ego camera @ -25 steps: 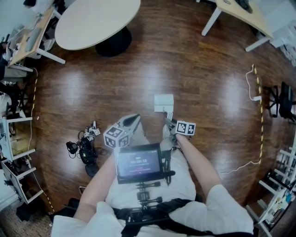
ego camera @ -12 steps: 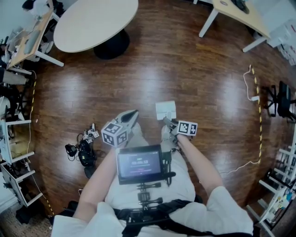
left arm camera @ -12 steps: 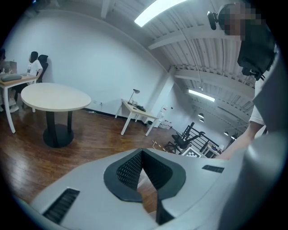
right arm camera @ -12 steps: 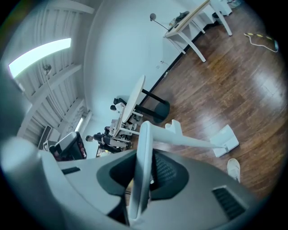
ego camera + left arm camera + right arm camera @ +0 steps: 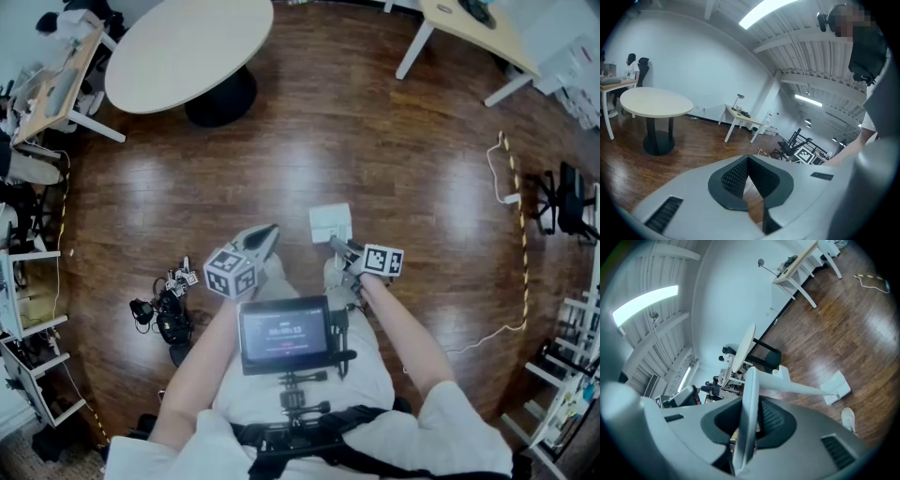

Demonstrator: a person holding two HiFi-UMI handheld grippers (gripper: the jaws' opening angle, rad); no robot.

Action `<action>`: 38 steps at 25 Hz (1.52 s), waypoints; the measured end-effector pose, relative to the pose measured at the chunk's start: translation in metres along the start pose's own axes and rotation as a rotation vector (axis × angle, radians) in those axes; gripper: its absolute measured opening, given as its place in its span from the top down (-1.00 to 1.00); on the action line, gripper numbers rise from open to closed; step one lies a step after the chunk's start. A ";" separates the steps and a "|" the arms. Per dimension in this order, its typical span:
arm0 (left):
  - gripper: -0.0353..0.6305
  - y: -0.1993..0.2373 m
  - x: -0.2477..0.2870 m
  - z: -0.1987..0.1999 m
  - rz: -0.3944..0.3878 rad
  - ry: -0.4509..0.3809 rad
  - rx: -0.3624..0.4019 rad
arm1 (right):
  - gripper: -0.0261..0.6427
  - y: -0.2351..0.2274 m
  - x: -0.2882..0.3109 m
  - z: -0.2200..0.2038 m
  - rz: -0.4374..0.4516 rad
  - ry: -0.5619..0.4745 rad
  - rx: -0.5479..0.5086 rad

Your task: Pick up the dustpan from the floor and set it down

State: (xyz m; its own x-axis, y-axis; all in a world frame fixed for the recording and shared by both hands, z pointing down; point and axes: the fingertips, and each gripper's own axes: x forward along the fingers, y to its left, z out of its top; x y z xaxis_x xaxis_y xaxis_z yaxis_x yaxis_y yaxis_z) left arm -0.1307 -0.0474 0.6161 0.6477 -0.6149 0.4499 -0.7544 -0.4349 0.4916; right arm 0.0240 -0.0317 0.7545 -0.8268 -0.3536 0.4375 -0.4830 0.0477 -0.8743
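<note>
Dustpan (image 5: 331,223): white plastic with a long handle (image 5: 797,389); in the head view its pan sits at 11 o'clock from the right gripper (image 5: 343,249), low over the floor (image 5: 422,187); we cannot tell whether it touches the boards
Hold: the jaws of the right gripper are clamped narrow on the flat upper end of the handle, which stands edge-on between the pads in the right gripper view
Handling: we judge it light and stiff, smooth enough to slide in the pads; with the pan (image 5: 836,387) far out from the grip, it probably wants to swing or twist
Where to grip: the handle end we have now seems right; a hold nearer the pan would steady it more
Setting down: we judge the pan edge should meet the floor first, and gently, as thin plastic may crack or bounce
Left gripper (image 5: 265,236): at 9 o'clock from the right one, jaws together, nothing between them
Surroundings: our shoe (image 5: 848,420) near the pan, a round table (image 5: 183,52) well apart at 10 o'clock
</note>
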 end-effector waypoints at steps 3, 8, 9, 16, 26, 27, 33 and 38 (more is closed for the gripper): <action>0.91 -0.003 0.002 0.004 -0.007 -0.008 0.006 | 0.67 0.018 -0.007 0.011 0.036 -0.024 0.004; 0.91 -0.005 0.002 0.017 -0.015 -0.025 0.022 | 0.67 0.047 -0.016 0.026 0.056 -0.040 -0.046; 0.91 -0.005 0.002 0.021 -0.017 -0.030 0.026 | 0.67 0.054 -0.018 0.029 0.057 -0.044 -0.059; 0.91 -0.004 0.000 0.042 -0.029 -0.063 0.060 | 0.67 0.098 -0.026 0.045 0.109 -0.067 -0.033; 0.91 -0.013 0.004 0.088 -0.073 -0.108 0.102 | 0.67 0.155 -0.047 0.079 0.174 -0.096 -0.069; 0.91 -0.013 0.005 0.092 -0.078 -0.111 0.106 | 0.67 0.159 -0.049 0.085 0.172 -0.099 -0.110; 0.91 -0.025 0.008 0.110 -0.109 -0.122 0.136 | 0.67 0.180 -0.064 0.089 0.175 -0.101 -0.001; 0.91 -0.026 0.008 0.130 -0.133 -0.139 0.138 | 0.67 0.193 -0.072 0.103 0.140 -0.110 -0.002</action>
State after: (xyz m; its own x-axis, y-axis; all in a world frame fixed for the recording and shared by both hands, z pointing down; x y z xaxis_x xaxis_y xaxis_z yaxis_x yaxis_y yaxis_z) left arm -0.1197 -0.1268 0.5105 0.7284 -0.6271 0.2761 -0.6772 -0.5978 0.4289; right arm 0.0203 -0.0928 0.5327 -0.8496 -0.4436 0.2853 -0.3656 0.1055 -0.9248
